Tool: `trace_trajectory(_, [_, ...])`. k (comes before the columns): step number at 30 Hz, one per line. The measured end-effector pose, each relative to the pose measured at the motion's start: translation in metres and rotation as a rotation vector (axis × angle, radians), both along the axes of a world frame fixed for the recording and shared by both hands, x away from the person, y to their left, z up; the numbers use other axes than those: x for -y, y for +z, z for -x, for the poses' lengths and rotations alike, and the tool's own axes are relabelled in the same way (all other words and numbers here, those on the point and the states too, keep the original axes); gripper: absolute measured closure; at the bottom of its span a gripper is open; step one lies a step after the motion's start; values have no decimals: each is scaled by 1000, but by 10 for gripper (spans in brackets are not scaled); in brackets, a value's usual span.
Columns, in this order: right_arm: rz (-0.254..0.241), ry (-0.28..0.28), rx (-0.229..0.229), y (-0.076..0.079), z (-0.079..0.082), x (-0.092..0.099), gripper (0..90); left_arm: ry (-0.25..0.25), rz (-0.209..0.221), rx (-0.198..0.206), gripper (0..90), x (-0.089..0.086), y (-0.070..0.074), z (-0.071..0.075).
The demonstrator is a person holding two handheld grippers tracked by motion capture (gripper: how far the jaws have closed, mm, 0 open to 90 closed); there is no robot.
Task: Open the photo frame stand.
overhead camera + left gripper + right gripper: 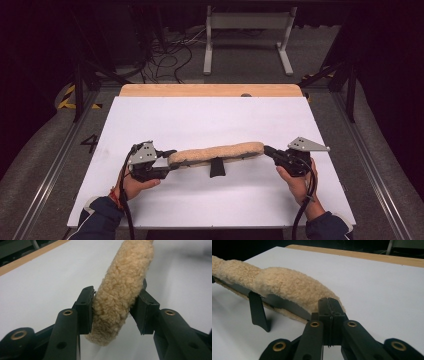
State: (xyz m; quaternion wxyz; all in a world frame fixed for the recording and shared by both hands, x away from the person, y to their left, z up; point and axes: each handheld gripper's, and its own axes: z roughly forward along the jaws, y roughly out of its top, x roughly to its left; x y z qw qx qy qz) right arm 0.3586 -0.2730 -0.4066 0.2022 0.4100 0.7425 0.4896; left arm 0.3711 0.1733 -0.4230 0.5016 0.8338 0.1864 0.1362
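A long tan fleece pad (215, 154) hangs stretched between my two grippers, just above the white tabletop (210, 120). A short black strap (217, 167) dangles from its underside. My left gripper (171, 160) has its jaws on either side of the pad's left end. In the left gripper view both pads press into the fleece pad (122, 290), with the left gripper (116, 312) shut on it. My right gripper (267, 150) meets the pad's right tip. In the right gripper view the right gripper (329, 305) is pinched tight on the thin end of the fleece pad (287, 285), beside the black strap (258, 312).
The white top is backed by a wooden strip (210, 90) along its far edge. Beyond it on the floor stand a white metal frame (247, 35) and loose cables (165, 55). Metal rails run along both sides of the table.
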Motion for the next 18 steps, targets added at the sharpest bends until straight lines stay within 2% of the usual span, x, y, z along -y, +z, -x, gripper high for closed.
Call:
trace_trajectory(7, [-3, 1, -5, 1, -6, 0, 900, -2, -4, 1, 570, 0, 0, 1])
trace_trajectory(18, [11, -1, 1, 1, -6, -1, 900, -8, -7, 3, 575, 1, 0, 3])
